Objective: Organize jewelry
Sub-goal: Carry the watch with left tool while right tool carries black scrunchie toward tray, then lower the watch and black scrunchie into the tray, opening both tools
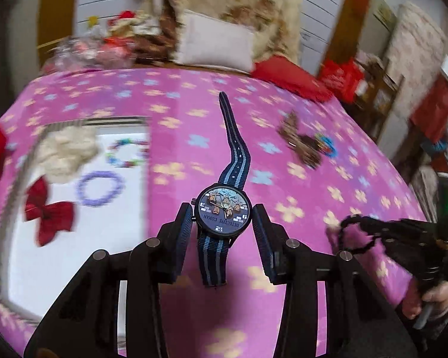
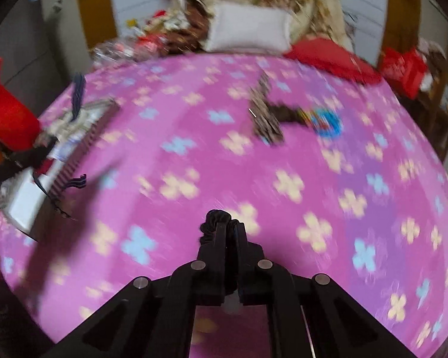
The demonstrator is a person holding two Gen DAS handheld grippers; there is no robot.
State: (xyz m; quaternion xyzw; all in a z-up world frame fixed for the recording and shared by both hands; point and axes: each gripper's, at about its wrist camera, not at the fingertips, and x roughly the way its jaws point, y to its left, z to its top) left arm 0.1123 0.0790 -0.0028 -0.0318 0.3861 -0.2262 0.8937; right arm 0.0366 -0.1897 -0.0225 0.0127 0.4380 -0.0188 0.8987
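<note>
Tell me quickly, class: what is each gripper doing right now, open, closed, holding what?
Left gripper: closed on the watch, gripped at its case.
Right gripper: closed on a black hair tie.

Both wrist views look steeply down, close over the same pink bedspread (image 1: 313, 155).

Bed cover (image 1: 194, 89): pink, cream and pale-blue flower print. Watch (image 1: 224, 211): navy strap with light-blue stripes, cartoon-printed dial. Bow (image 1: 49, 211): red. Bead ring (image 1: 100, 188): lilac. Scrunchie (image 2: 215, 219): black.
</note>
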